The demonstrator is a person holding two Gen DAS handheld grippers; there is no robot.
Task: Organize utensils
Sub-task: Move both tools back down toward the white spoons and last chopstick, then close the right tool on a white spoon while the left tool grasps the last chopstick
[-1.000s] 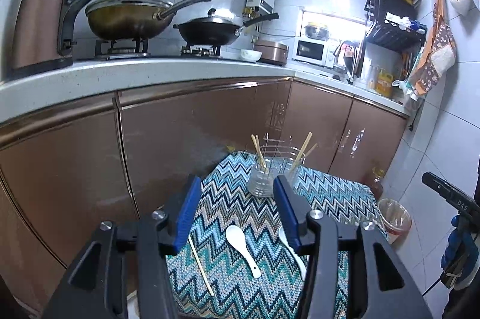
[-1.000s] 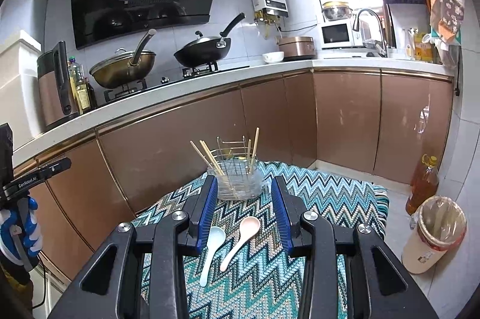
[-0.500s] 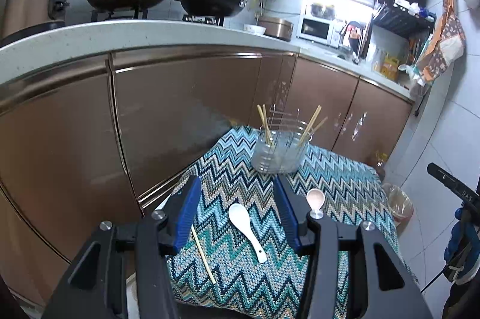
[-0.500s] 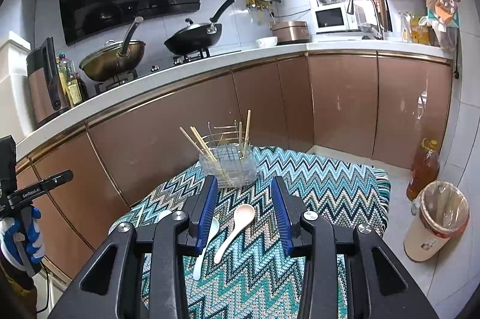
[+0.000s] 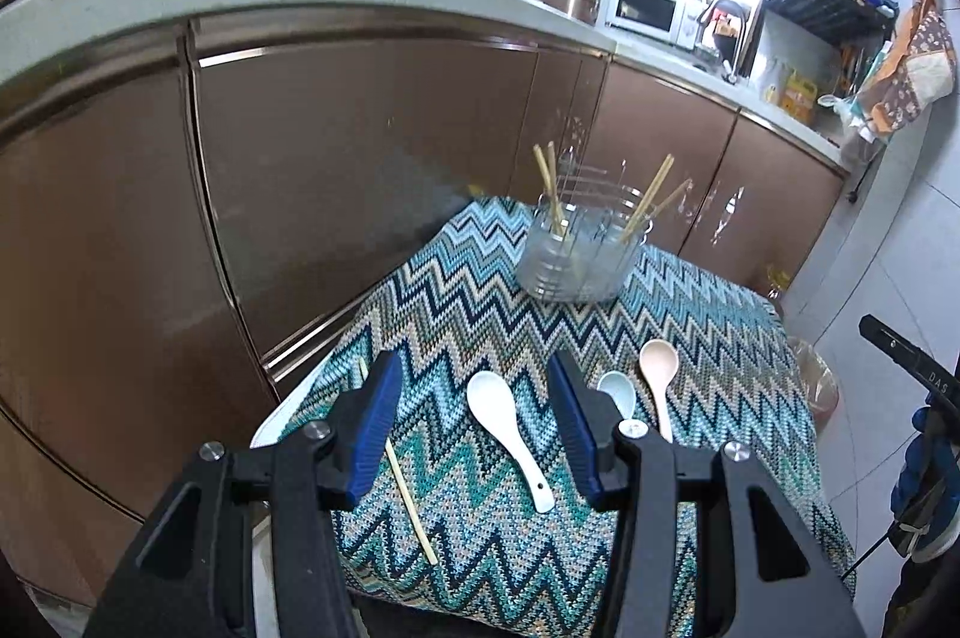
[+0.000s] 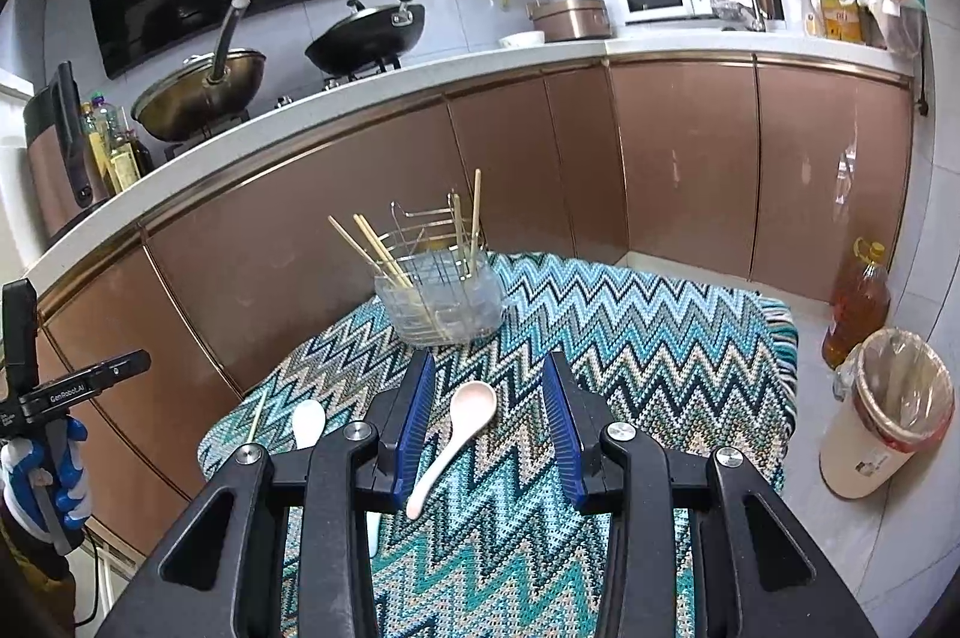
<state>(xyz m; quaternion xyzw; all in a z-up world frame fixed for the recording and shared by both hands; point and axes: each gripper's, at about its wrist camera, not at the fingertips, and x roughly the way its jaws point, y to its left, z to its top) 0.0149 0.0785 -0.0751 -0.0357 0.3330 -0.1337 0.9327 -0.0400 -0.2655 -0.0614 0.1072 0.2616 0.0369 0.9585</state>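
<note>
The left gripper [image 5: 474, 425] is hovering spread around the white spoon [image 5: 509, 436]; the right gripper [image 6: 487, 419] is hovering spread around the pink spoon [image 6: 457, 437].

Cloth [image 5: 456, 302] on the surface: zigzag chevrons in teal, light blue, navy, beige. Centre spoon [image 5: 510, 434] was white, spoon [image 5: 657, 380] at right pale pink, spoon [image 5: 618, 391] between them pale blue. Chopstick [image 5: 408, 494] lower left was tan. Fingers [image 5: 375, 428] had blue pads on black. Cabinets [image 5: 360, 158] were glossy copper-brown, bin [image 6: 882, 410] cream.
</note>
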